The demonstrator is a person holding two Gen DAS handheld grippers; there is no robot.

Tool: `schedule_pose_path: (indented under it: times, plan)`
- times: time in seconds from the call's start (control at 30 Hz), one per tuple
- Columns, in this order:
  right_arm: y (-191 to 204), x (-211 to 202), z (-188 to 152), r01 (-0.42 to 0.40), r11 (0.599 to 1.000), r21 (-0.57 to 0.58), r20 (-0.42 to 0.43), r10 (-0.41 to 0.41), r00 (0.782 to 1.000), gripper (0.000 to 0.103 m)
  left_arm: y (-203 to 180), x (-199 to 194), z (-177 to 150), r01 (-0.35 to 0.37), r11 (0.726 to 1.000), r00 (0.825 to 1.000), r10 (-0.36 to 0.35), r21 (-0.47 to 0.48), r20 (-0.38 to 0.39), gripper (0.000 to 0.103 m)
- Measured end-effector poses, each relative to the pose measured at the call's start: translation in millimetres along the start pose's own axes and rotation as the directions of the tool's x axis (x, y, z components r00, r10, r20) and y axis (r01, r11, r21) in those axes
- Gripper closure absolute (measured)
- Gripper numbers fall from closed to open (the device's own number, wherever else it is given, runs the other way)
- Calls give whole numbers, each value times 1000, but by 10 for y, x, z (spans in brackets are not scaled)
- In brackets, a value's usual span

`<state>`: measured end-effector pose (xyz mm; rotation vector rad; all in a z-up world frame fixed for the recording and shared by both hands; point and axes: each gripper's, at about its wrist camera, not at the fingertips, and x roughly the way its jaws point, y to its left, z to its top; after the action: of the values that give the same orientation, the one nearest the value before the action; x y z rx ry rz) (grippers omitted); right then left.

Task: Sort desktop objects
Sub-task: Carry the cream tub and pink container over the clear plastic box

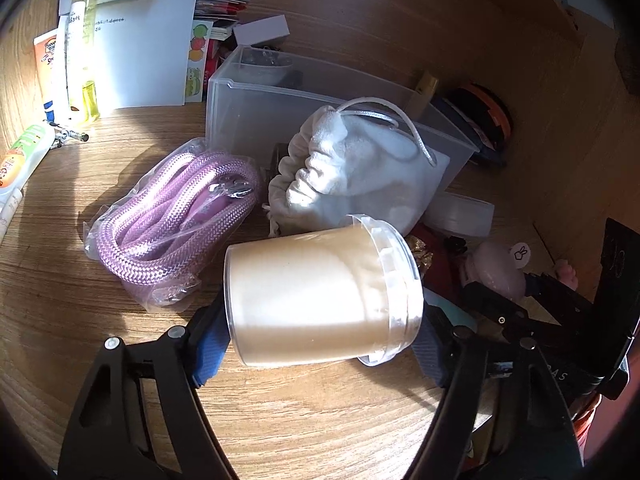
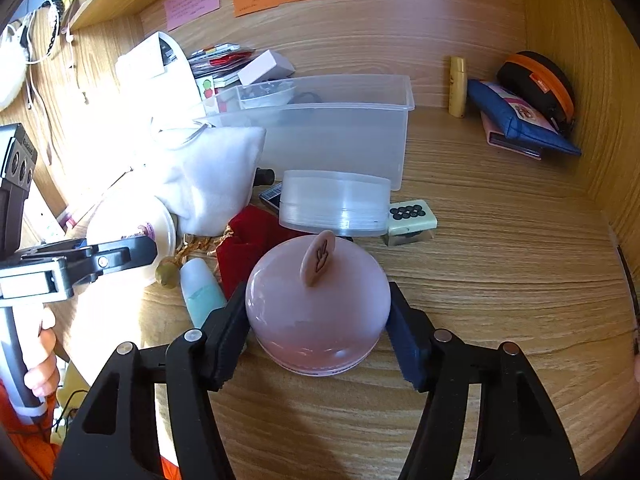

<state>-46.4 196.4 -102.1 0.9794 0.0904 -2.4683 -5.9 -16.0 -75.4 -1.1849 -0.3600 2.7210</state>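
Observation:
My left gripper (image 1: 320, 328) is shut on a clear jar of cream-coloured filling (image 1: 320, 292), held on its side just above the wooden desk. The jar's lid end also shows in the right wrist view (image 2: 132, 232). My right gripper (image 2: 316, 328) is shut on a round pink case with a rabbit tag (image 2: 318, 304), which rests on the desk; it also shows in the left wrist view (image 1: 496, 268). A clear plastic bin (image 2: 332, 128) stands behind, with a white drawstring pouch (image 1: 360, 168) leaning on it.
A bagged purple rope (image 1: 172, 224) lies left of the jar. Tubes and papers (image 1: 132, 40) sit at far left. A round clear box (image 2: 336, 204), a mahjong tile (image 2: 412, 216), a red velvet pouch (image 2: 248, 248), a teal tube (image 2: 200, 292) and cases (image 2: 524, 112) lie around.

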Motion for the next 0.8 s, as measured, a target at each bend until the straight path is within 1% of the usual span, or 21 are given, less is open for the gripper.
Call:
schedule_pose_path:
  times: [0.07, 0.17, 0.23, 0.33, 0.4, 0.5, 0.67, 0.8]
  plan:
    - [3, -27, -7, 7, 1000, -12, 2, -7, 1000, 43, -12, -28, -5, -7, 1000, 1000, 7, 5, 1, 29]
    - [5, -86, -12, 10, 1000, -14, 11, -10, 1000, 43, 9, -68, -8, 0, 1000, 1000, 0, -6, 5, 31]
    - [7, -111, 1, 9, 1000, -8, 17, -9, 1000, 43, 10, -109, -1, -10, 1000, 1000, 11, -9, 20, 33]
    - [4, -144, 34, 17, 1000, 3, 28, -17, 999, 43, 10, -184, 28, -31, 1000, 998, 31, -4, 53, 33]
    - [-15, -165, 63, 8, 1000, 16, 32, -9, 999, 43, 2, -228, 56, -40, 999, 997, 39, 3, 69, 34]
    - [-20, -200, 89, 6, 1000, 25, 45, -7, 999, 43, 1, -247, 86, -27, 1000, 997, 27, 1, 74, 35]
    - [32, -296, 184, 7, 1000, 5, 87, -7, 996, 43, -2, -294, 90, -38, 999, 995, 37, 9, 93, 35]
    - [45, -339, 285, 12, 1000, -13, 110, -10, 994, 43, -26, -386, 145, -47, 999, 991, 45, 15, 126, 35]
